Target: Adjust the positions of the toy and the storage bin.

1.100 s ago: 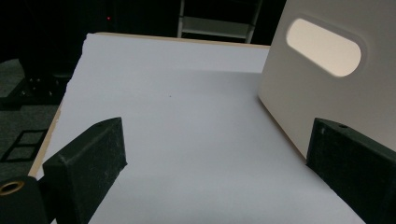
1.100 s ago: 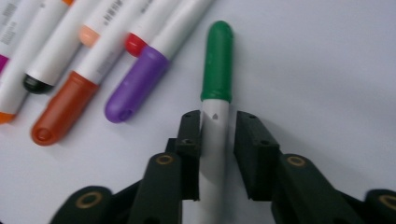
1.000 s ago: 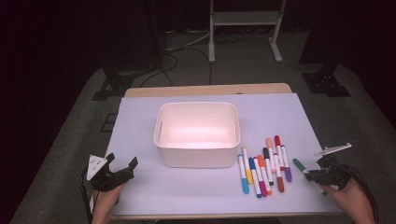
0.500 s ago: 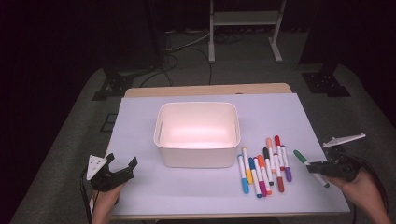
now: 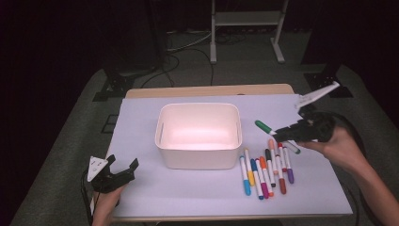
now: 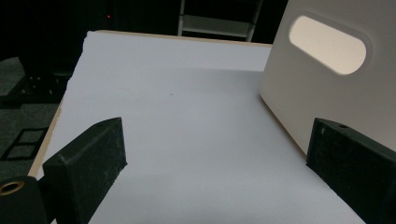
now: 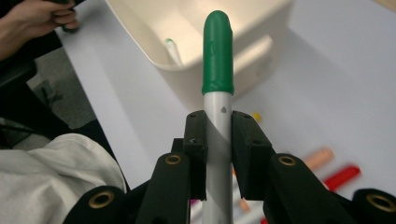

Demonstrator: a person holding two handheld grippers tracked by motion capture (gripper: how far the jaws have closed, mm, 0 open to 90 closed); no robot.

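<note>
L gripper [image 5: 123, 168]: near front-left corner of the worktop [image 5: 141, 117], held low by the L hand [image 5: 106, 202]; jaws spread wide apart, nothing between them. In the L gripper view the 2 black jaws frame bare worktop, bin wall w/ oval handle slot at upper right.
Bin [image 5: 199, 162]: white, open top, mid-worktop, a bit left of centre; well apart from L gripper. R gripper view shows 1 pale marker [image 7: 173, 51] lying inside it.
Loose markers [image 5: 266, 172]: approx 8, lying side by side in a fan just right of the bin's front-right corner, near front edge; caps blue, yellow, purple, orange, black, red, violet + 1 peach.
Green-cap marker [image 5: 265, 126]: off the worktop, clamped by R gripper; grey barrel in the jaws, green cap sticking out toward the bin's right wall, above the loose markers' far ends.
R gripper [image 5: 282, 134]: right side of worktop, raised, pointing left at the bin; jaws closed tight on the marker barrel [image 7: 218, 126]. R hand [image 5: 336, 148] behind it, forearm coming in from front-right corner.
</note>
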